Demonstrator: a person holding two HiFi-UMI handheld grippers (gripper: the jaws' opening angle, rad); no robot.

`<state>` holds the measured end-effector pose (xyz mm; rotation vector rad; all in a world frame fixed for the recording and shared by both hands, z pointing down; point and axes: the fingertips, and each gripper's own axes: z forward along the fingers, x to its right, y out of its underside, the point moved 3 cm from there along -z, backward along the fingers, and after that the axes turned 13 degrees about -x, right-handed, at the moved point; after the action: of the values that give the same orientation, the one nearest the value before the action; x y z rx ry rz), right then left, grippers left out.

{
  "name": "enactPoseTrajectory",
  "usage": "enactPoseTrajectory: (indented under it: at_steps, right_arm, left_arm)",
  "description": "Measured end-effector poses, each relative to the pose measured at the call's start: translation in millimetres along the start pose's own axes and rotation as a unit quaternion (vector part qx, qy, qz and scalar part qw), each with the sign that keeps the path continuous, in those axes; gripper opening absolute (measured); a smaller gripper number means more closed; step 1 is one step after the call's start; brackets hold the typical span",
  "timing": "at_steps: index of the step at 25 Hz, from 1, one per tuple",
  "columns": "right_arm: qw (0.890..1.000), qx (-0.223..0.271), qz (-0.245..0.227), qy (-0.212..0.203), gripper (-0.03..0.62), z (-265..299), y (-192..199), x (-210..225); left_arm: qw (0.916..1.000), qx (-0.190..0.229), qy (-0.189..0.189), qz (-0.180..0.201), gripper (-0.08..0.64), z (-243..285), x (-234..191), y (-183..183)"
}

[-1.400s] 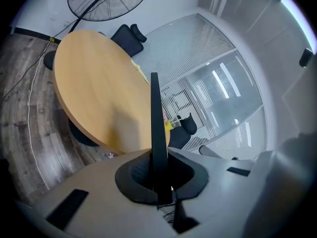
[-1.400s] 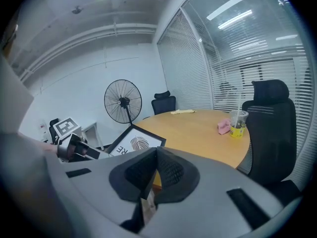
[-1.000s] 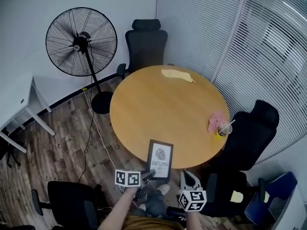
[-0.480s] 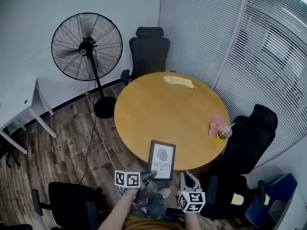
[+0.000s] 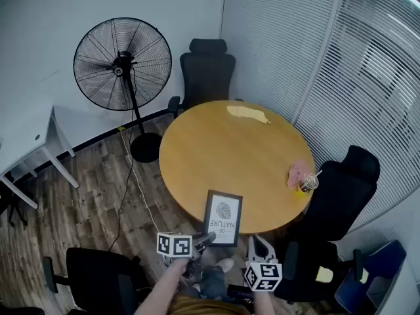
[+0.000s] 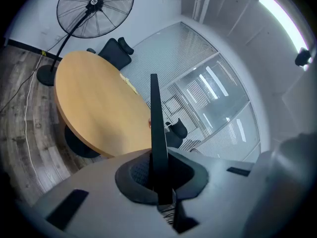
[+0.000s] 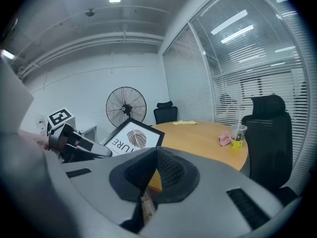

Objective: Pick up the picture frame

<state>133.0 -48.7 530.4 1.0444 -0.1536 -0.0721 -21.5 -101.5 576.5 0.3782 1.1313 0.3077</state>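
The picture frame (image 5: 222,217), black-edged with a leaf print and lettering, hangs tilted over the near rim of the round wooden table (image 5: 230,156). My left gripper (image 5: 207,239) is shut on the frame's lower edge. In the left gripper view the frame (image 6: 156,128) is edge-on, a thin black strip pinched between the pads of the left gripper (image 6: 159,182). My right gripper (image 5: 256,245) hovers just right of the frame, below the table's rim. In the right gripper view the frame (image 7: 131,138) and left gripper (image 7: 79,145) are at the left. The right gripper (image 7: 151,170) is shut, holding nothing.
On the table lie a pink cloth (image 5: 296,170), a plastic drink cup with a straw (image 5: 306,181) and a yellow cloth (image 5: 247,114). Black office chairs (image 5: 209,67) ring the table. A standing fan (image 5: 123,54) and a white desk (image 5: 26,136) are at the left, a blind-covered glass wall at the right.
The left gripper has lifted the frame a little. The right gripper stays close beside it. The head view has shifted, so the table and fan sit lower and further right.
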Motion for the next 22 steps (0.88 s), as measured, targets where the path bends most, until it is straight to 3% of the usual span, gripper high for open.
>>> enactPoseTrajectory:
  at_steps: [22]
  right_arm:
    - [1.0, -0.005, -0.005, -0.003, 0.012, 1.5, -0.3, -3.7]
  left_arm:
    - [0.9992, 0.019, 0.018, -0.031, 0.043, -9.9, -8.2, -3.3]
